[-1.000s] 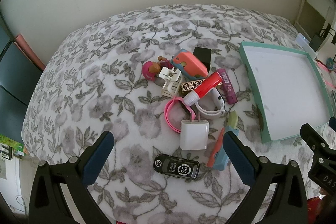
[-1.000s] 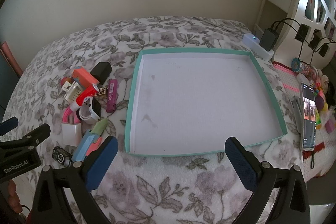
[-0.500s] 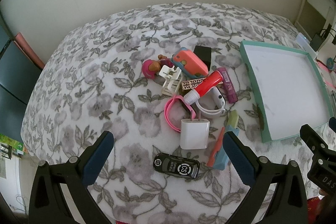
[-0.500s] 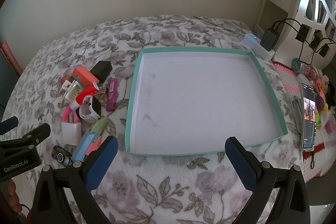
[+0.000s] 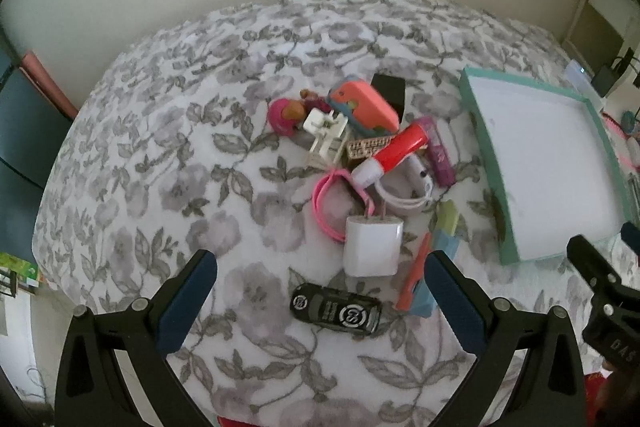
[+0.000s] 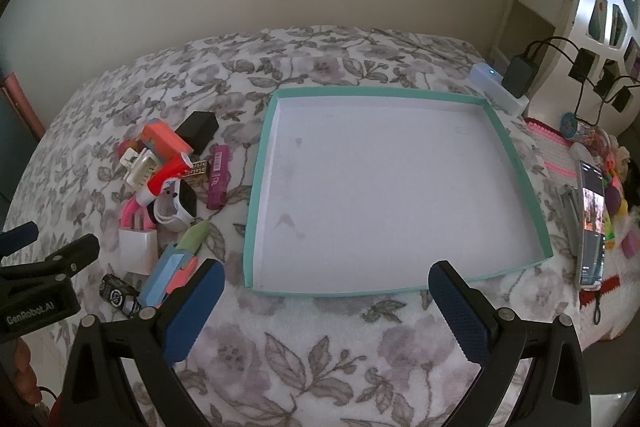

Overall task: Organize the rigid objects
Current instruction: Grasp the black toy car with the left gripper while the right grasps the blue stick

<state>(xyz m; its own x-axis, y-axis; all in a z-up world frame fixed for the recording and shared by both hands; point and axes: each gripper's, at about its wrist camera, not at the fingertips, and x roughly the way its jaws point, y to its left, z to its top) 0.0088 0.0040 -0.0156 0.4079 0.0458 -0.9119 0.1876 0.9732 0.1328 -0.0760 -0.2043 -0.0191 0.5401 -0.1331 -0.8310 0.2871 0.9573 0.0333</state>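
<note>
"GenRobot.AI" is printed on the left tongs [image 6: 24, 239] (white on black).

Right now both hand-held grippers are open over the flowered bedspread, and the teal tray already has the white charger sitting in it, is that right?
Not quite. The teal tray holds nothing, as the right wrist view shows. The white charger lies on the flowered bedspread in the pile beside the tray, near the black toy car. The left hand-held gripper and right hand-held gripper are both open.

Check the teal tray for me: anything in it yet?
Empty. The teal tray shows only its bare white floor with a few faint smudges; the toys and chargers, such as the white charger, all lie outside it on the floral blanket.
</note>
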